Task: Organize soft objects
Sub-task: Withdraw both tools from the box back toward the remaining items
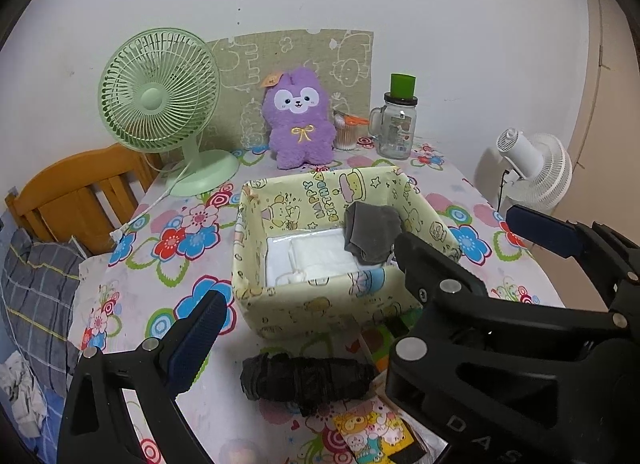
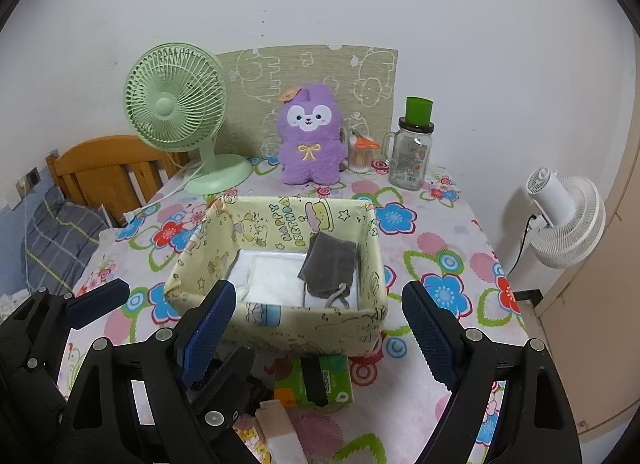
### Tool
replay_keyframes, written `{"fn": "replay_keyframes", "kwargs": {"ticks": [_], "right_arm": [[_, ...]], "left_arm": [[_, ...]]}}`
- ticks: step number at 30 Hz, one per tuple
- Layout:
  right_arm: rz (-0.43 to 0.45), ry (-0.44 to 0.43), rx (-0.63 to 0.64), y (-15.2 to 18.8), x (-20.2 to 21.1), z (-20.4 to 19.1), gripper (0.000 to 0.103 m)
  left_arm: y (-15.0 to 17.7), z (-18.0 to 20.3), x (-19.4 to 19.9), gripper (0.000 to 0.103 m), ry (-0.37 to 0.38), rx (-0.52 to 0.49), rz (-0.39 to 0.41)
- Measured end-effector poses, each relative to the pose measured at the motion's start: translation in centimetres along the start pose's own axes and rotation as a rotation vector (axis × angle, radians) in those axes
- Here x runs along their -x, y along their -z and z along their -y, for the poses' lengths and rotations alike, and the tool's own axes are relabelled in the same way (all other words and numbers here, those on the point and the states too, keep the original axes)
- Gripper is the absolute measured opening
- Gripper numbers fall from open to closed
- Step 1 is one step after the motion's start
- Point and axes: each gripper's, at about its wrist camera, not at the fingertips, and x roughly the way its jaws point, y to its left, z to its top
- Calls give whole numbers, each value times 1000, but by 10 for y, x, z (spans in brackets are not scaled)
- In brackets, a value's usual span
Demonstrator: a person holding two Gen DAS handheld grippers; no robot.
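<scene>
A home, likely a bedroom corner. Ahead of the fingers, a counter (image 2: 448, 223) under a flowered cloth carries a green fan (image 2: 176, 111), a purple plush (image 2: 312, 139) and a glass jar (image 2: 412, 155) against a plain white wall. Left of the fingers are a wooden headboard (image 2: 108, 167) and plaid bedding (image 2: 60, 236); right, a white fan (image 2: 568, 215).
</scene>
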Motion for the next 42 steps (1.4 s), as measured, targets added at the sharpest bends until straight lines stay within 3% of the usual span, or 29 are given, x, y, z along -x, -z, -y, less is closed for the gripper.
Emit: {"fn": "replay_keyframes", "kwargs": {"ticks": [30,42], "right_arm": [[-58,-87,8,56,3,0,87],[-104,-90,14,77,-3,-1,81]], "left_arm": [[51,10,-5,99,42,-6,-61],[74,10,-11,99,55,-7,-99]]}}
